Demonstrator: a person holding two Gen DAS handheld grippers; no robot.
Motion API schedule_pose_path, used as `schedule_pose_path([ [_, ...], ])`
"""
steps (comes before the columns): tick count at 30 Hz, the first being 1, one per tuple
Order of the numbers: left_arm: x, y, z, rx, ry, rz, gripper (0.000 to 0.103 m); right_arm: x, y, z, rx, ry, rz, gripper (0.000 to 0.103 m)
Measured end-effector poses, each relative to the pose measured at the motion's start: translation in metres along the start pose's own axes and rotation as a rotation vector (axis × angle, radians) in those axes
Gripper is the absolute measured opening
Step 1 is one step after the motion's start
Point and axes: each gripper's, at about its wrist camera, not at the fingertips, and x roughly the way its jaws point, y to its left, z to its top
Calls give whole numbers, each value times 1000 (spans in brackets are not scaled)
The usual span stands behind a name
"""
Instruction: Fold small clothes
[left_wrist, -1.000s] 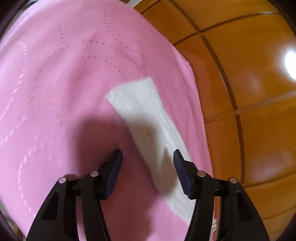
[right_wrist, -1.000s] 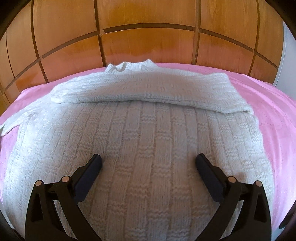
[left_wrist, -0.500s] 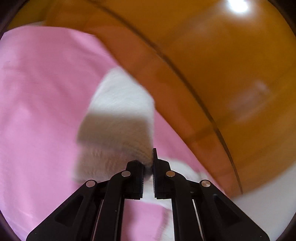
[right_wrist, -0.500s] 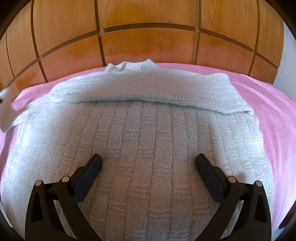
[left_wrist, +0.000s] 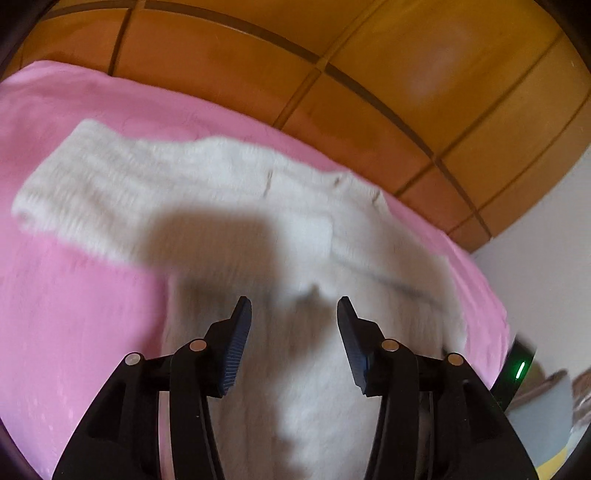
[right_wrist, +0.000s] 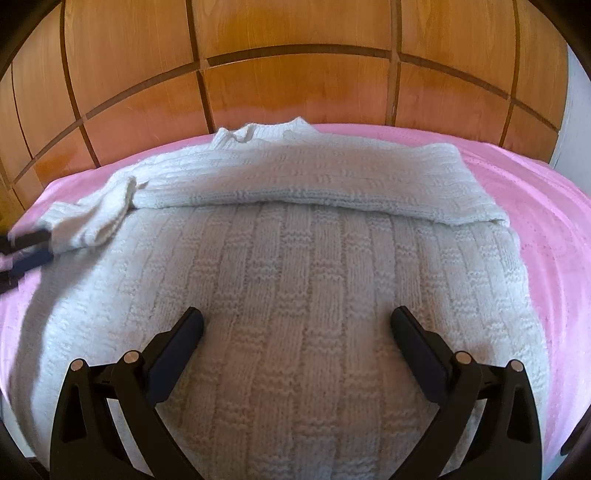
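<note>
Right wrist view showed a white knitted sweater (right_wrist: 314, 288) lying flat on a pink bedspread (right_wrist: 546, 206), its collar toward the wooden panelled headboard (right_wrist: 295, 85). One sleeve (right_wrist: 332, 177) lay folded across the chest, from the right shoulder over to the left. The right gripper (right_wrist: 297, 321) hovered over the lower body of the sweater with its jaws spread wide and nothing between them. At the left edge of that view, the left gripper (right_wrist: 26, 251) appeared blurred beside the cuff of the other sleeve (right_wrist: 92, 218), which lay bunched at the sweater's left side. From the left wrist view, motion-blurred, the left gripper (left_wrist: 294, 314) was released, jaws apart, over the white knit (left_wrist: 221, 192), grasping nothing; whether the tips touched the fabric could not be told.
</note>
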Motion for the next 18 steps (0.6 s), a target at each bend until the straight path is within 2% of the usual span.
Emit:
schedule_pose_path([
  [2, -6, 2, -19, 31, -11, 38, 47, -8, -3, 10, 59, 5, 75, 81],
  [3, -7, 4, -22, 33, -6, 41, 47, -12, -2, 18, 96, 11, 151, 78],
  [5, -9, 9, -33, 30, -8, 44, 47, -10, 6, 32, 140, 48, 291, 53],
  [6, -7, 11, -34, 27, -14, 47, 47, -6, 15, 40, 152, 79, 365, 50],
  [9, -2, 8, -37, 45, -20, 62, 47, 9, 57, 56, 101, 130, 463, 47],
  [13, 3, 10, -39, 42, -25, 68, 47, 37, 116, 67, 21, 202, 478, 47],
  [15, 4, 8, -39, 48, -29, 75, 47, 60, 137, 68, 13, 270, 478, 42],
  [17, 1, 8, -43, 54, -34, 82, 47, 66, 152, 74, -34, 267, 436, 10],
  [18, 2, 6, -43, 65, -35, 89, 47, 61, 158, 81, -50, 273, 451, 10],
])
